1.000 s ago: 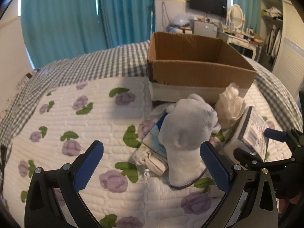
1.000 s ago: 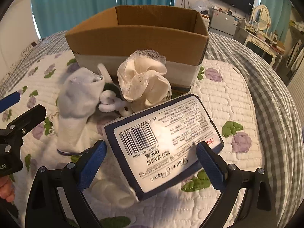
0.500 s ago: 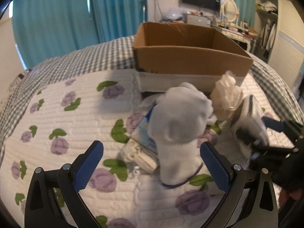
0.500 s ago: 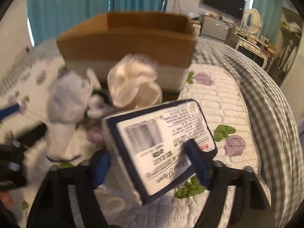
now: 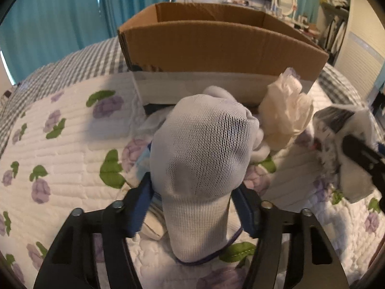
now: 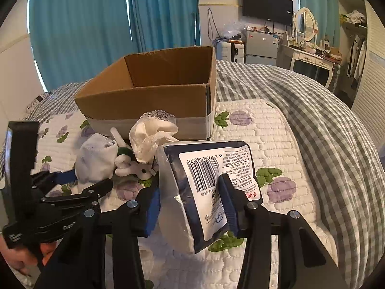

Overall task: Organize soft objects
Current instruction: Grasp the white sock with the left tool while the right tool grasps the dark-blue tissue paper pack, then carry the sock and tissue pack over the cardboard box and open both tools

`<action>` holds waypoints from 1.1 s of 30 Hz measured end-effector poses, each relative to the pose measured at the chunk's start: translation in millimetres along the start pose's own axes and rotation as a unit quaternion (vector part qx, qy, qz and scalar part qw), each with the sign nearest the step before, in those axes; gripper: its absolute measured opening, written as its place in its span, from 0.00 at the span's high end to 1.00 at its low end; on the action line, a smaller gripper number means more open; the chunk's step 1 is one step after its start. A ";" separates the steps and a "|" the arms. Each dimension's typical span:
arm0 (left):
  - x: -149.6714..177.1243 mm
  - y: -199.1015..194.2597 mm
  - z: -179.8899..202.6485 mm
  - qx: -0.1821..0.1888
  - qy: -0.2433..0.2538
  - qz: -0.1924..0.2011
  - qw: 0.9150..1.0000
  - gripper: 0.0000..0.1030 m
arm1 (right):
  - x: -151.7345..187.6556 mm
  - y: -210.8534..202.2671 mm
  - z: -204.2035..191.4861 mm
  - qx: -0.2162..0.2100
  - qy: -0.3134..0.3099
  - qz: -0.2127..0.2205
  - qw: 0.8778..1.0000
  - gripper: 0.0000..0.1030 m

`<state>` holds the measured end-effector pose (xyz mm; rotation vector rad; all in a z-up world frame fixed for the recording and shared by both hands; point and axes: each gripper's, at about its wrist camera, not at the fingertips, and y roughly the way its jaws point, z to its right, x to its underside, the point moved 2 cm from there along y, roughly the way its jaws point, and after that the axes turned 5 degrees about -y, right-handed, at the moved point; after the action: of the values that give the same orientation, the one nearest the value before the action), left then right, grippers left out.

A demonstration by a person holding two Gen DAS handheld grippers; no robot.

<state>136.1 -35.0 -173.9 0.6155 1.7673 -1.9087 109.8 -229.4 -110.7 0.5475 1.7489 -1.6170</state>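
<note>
Inside, bare cardboard box point(image 6: 154, 89) walls

Wall television point(image 6: 267, 6), oval mirror point(image 6: 305, 24).

The left wrist camera is sitting low over the quilt point(image 5: 60, 159), looking forward between the left gripper point(image 5: 196, 198) and its blue pads, and a white sock point(image 5: 199, 159) is filling the middle of its view at very close range. Beyond it the cardboard box point(image 5: 216, 48) is facing the lens broadside. The right wrist camera is riding higher and farther to the right (the left gripper point(image 6: 72, 180) is showing at its left edge), looking down into the cardboard box point(image 6: 154, 89) from one corner. Both views are sharing the sock point(image 6: 96, 159), the cream lace cloth point(image 5: 286, 115) point(image 6: 151, 137) and the teal curtains point(image 5: 60, 19) point(image 6: 96, 24).
</note>
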 end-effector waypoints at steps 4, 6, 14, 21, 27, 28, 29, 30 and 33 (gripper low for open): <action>1.6 -8.6 -0.5 0.011 0.004 0.004 1.000 0.56 | 0.6 -4.6 0.9 0.005 -0.002 0.003 1.000 0.57; 1.6 -13.6 -1.7 0.011 0.002 0.005 1.000 0.58 | -0.5 -8.5 1.0 0.008 -0.002 0.006 1.000 0.58; -9.0 -58.3 -4.5 0.012 0.010 0.040 0.999 0.58 | -9.9 -42.2 -1.5 0.014 0.000 0.031 0.999 0.58; -25.4 -124.2 -8.9 0.007 0.018 0.101 0.995 0.58 | -32.8 -91.5 -20.1 0.006 -0.017 0.078 0.997 0.59; -39.9 -165.5 -15.5 0.001 0.024 0.139 0.990 0.58 | -61.1 -131.8 -36.4 -0.006 -0.044 0.116 0.992 0.59; -42.6 -171.9 -15.8 0.002 0.023 0.143 0.989 0.58 | -65.9 -138.4 -39.9 -0.006 -0.051 0.122 0.991 0.59; -45.7 -176.8 -16.6 0.004 0.023 0.147 0.989 0.58 | -70.3 -144.8 -43.2 -0.008 -0.058 0.128 0.990 0.59; -48.7 -181.3 -17.0 0.004 0.022 0.150 0.988 0.58 | -76.8 -151.9 -46.7 -0.009 -0.065 0.135 0.989 0.59; -59.9 -191.4 -18.4 0.005 0.021 0.159 0.987 0.58 | -94.5 -164.6 -54.3 -0.012 -0.078 0.148 0.986 0.59</action>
<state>66.9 -2.2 12.3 0.8894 1.5745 -1.6962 46.5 -185.5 71.1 0.6193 1.4914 -1.3888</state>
